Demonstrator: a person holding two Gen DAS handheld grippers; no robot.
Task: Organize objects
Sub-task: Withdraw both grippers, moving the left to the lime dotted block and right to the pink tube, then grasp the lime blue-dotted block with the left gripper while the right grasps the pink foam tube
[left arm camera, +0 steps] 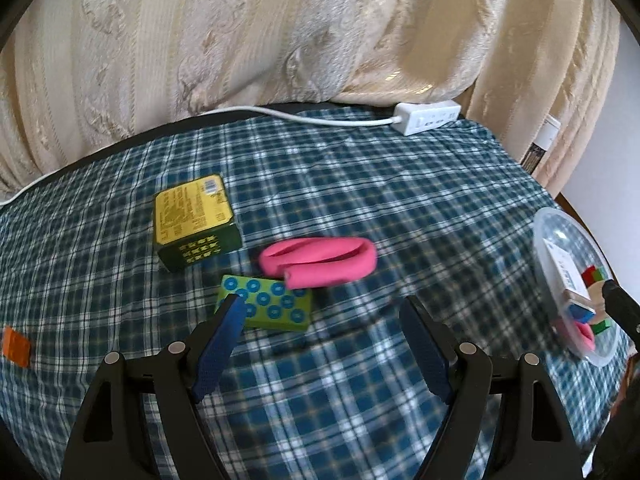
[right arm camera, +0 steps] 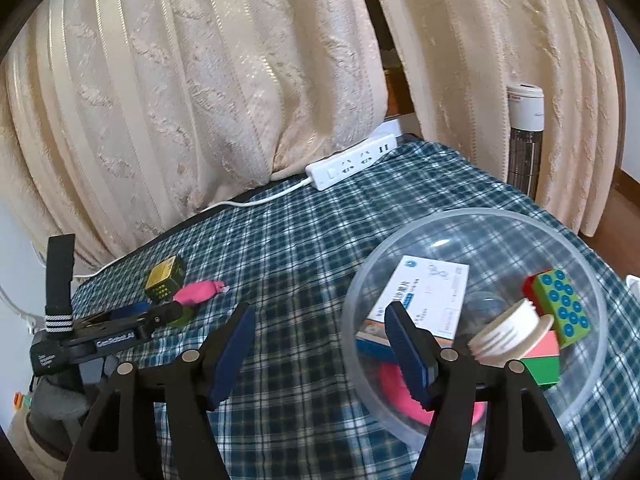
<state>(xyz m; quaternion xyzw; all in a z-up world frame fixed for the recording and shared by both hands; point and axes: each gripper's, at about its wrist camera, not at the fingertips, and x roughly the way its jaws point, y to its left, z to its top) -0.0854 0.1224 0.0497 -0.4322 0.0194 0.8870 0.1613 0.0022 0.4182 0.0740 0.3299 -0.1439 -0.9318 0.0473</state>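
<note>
My left gripper (left arm camera: pixel 322 304) is open just above the plaid cloth, and its left fingertip overlaps a green block with blue dots (left arm camera: pixel 272 308). Nothing is between its pads. A pink foam loop (left arm camera: pixel 320 260) lies just beyond the block, and a green and yellow box (left arm camera: pixel 196 224) stands to the left. My right gripper (right arm camera: pixel 320 312) is open and holds nothing; its right finger overlaps the near left rim of a clear plastic bowl (right arm camera: pixel 472 213). The bowl contains a white and blue carton (right arm camera: pixel 428 292), a second dotted green block (right arm camera: pixel 564 308), a white cap (right arm camera: pixel 508 336) and a pink loop (right arm camera: pixel 400 396).
A white power strip (left arm camera: pixel 428 118) with its cable lies at the table's far edge below cream curtains (left arm camera: pixel 240 40). An orange brick (left arm camera: pixel 16 346) sits near the left edge. A tower fan (right arm camera: pixel 524 136) stands behind the table on the right. The bowl (left arm camera: pixel 538 240) is near the right edge.
</note>
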